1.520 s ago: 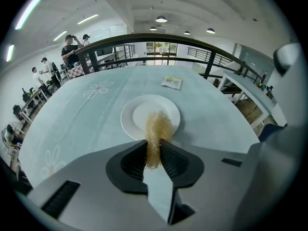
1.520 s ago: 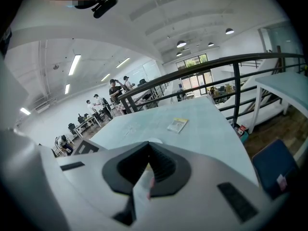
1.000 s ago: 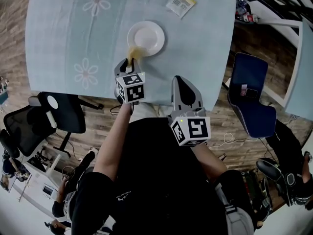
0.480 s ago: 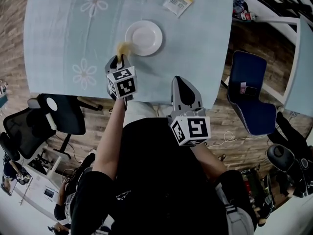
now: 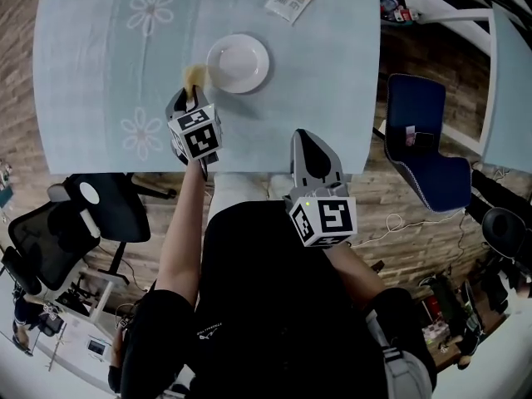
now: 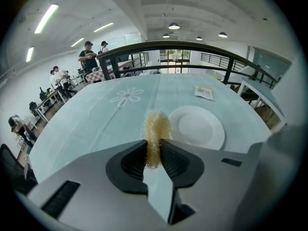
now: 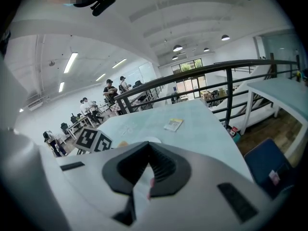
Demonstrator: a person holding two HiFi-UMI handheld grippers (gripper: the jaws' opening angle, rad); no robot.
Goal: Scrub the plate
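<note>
A white plate (image 5: 238,63) lies empty on the pale blue tablecloth (image 5: 100,56). My left gripper (image 5: 189,92) is shut on a yellow fibrous scrubber (image 5: 195,75), which hangs just left of the plate's rim, apart from it. In the left gripper view the scrubber (image 6: 156,131) sticks out upright between the jaws of that gripper (image 6: 153,149), and the plate (image 6: 199,127) sits to its right. My right gripper (image 5: 306,137) hovers at the table's near edge, shut with nothing in it. In the right gripper view its jaws (image 7: 147,148) meet, and a sliver of the plate (image 7: 152,140) shows beyond them.
A small yellow-and-white packet (image 5: 288,0) lies on the table beyond the plate. A blue chair (image 5: 420,140) stands to the right of the table, and a black office chair (image 5: 91,198) stands by its near left corner. Railings and several people are in the background.
My left gripper has carried the scrubber leftward, off the plate's near-left rim to a spot beside it. The right gripper has stayed where it was.
</note>
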